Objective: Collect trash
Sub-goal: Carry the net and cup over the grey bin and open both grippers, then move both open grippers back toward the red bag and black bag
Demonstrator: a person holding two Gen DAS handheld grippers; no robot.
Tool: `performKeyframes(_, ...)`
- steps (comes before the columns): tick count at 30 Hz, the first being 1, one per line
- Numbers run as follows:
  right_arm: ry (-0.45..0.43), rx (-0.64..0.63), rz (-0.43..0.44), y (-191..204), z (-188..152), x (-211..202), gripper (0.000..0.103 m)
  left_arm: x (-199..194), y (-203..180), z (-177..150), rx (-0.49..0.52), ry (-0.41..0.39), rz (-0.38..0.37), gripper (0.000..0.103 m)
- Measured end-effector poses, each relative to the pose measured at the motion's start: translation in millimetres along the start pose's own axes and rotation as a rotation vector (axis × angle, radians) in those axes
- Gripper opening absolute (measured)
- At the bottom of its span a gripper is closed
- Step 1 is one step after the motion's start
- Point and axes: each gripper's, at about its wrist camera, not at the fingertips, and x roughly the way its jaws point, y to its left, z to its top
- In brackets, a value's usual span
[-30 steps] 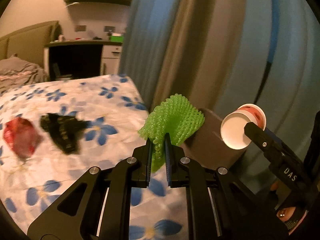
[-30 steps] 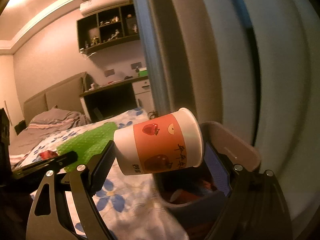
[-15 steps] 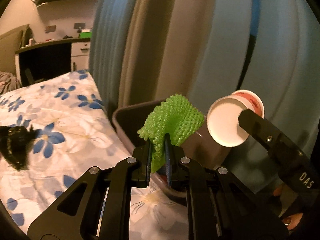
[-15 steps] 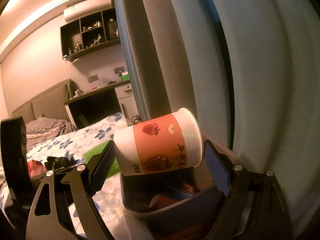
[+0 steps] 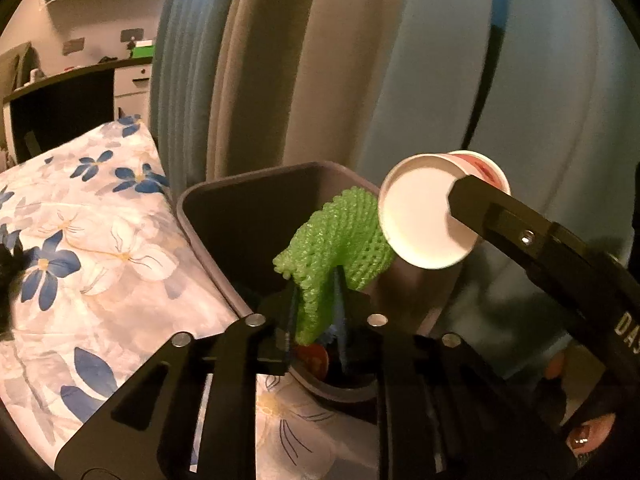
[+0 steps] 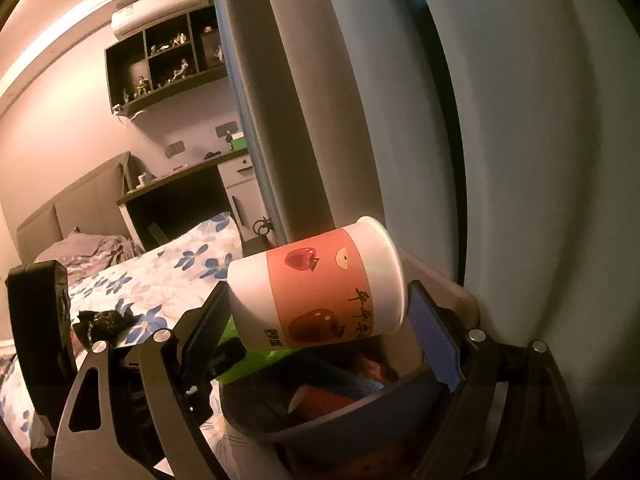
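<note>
My left gripper (image 5: 316,300) is shut on a green foam net (image 5: 340,236) and holds it over the open grey trash bin (image 5: 208,196). My right gripper (image 6: 320,320) is shut on a paper cup (image 6: 316,288) with an orange fruit label, held sideways above the same bin (image 6: 360,420). The cup also shows in the left wrist view (image 5: 424,216), just right of the net. The bin holds red and blue trash (image 6: 332,392).
The bin stands against a bed with a blue-flowered cover (image 5: 92,248). A black crumpled wrapper (image 6: 100,320) lies on the bed. Blue and grey curtains (image 5: 280,60) hang close behind the bin. A desk (image 6: 180,192) and wall shelves stand far back.
Both grippers have moved right from over the bed to above the bin, carrying the net and the cup. The red and black trash on the bed has slid out of the left view.
</note>
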Motion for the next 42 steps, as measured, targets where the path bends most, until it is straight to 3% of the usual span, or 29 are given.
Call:
performKeyframes(4,0.014,0.008,-0.01,-0.8,-2.7,5.4,0.084,-5.9,5.9,-7.0,0.008,-0.011,0.018,0.07)
performKeyframes(10,0.071,0.003,-0.02,-0.5,-13.6,23.3,0.084,-30.4,41.1,-14.3,-0.101,-0.019,0.09,0.086)
performKeyframes(21,0.129,-0.025,-0.038,0.3,-28.3,38.6,0.084,-132.2,94.2,-30.1,-0.248,-0.202,0.376,0.096)
performKeyframes(30,0.08,-0.028,-0.038,5.5,-21.6,13.1,0.088,-180.4,132.7,-45.2,-0.348,-0.233,0.521,0.097)
performKeyframes(37,0.014,-0.072,0.038,39.2,-16.9,-21.5,0.089,-216.2,157.0,-58.5,-0.399,-0.266,0.603,0.097)
performKeyframes(42,0.01,-0.123,0.147,84.9,-19.6,-28.9,0.089,-244.0,171.3,-70.9,-0.423,-0.286,0.654,0.097)
